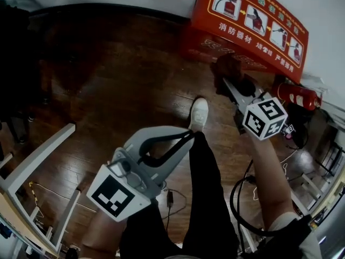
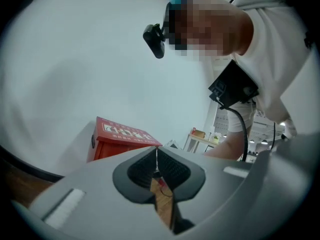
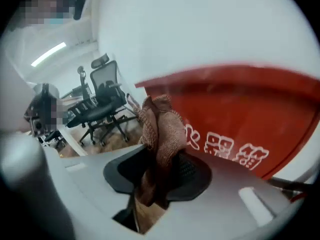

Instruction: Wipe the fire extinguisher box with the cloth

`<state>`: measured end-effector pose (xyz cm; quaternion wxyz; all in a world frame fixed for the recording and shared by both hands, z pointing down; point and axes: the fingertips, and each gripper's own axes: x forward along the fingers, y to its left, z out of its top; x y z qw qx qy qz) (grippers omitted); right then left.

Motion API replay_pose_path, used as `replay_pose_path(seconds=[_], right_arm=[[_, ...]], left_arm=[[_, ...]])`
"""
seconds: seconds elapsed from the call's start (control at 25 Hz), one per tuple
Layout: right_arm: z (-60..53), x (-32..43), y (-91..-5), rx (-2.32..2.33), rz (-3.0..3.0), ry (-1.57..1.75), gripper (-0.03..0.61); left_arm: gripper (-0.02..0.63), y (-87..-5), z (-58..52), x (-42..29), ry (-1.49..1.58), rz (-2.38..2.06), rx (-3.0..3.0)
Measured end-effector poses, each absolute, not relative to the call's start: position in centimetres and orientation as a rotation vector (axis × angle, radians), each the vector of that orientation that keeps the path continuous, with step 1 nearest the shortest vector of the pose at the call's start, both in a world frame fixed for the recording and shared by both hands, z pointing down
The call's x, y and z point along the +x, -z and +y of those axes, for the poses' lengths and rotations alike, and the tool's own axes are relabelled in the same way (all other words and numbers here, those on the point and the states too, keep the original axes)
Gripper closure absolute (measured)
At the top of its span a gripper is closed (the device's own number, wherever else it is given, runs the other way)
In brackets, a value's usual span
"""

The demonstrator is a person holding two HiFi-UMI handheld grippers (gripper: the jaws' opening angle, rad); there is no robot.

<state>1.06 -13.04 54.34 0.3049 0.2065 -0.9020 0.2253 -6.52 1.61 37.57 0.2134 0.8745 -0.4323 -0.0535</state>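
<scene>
1. Red steel up top: the fire extinguisher box (image 1: 253, 23) stands on the dark wooden floor (image 1: 108, 80) against the white wall, with its printed lid facing up and a red fire extinguisher (image 1: 296, 95) lying just beside it on the right.
2. Look at the right arm. The bare forearm (image 1: 272, 171) reaches forward and up the frame, carrying the right gripper (image 1: 229, 85) to the box's front face, marker cube nearest the person.
3. That gripper's own camera shows the jaws clenched on the cloth (image 3: 162, 129). It is a brownish knitted wad, pinched between the black pads and bunching out past the tips.
4. The cloth sits right at the red panel with the white characters (image 3: 240, 119). It looks pressed to the panel, though the blur leaves actual contact uncertain.
5. Over to the left arm. It is bent low by the person's thigh, well back from the box, with the left gripper (image 1: 186, 136) held level over the floor and pointing towards a white shoe (image 1: 198, 114).
6. Its jaws are squeezed together with nothing between them, and only a sliver of floor shows through the left gripper (image 2: 157, 170).
7. From that low camera the box (image 2: 117, 139) stands off in the distance by the wall.
8. Black office chairs (image 3: 100, 109) stand to the left in the right gripper view.
</scene>
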Motion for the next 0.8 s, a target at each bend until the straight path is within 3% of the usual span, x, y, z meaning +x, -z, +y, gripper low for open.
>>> replay_pose_path(seconds=[0.24,0.8], right_arm=[[-16.3,-2.1,-52.6,0.660,-2.462,-0.594,0.460],[-17.1,-3.6,-78.7,0.626,-2.108,-0.633,0.460]], left_arm=[[0.608,-36.5,3.7,-7.9,0.133,-1.185,2.446],[0.607,-45.3,2.3,-12.1,0.173,-1.346,2.266]])
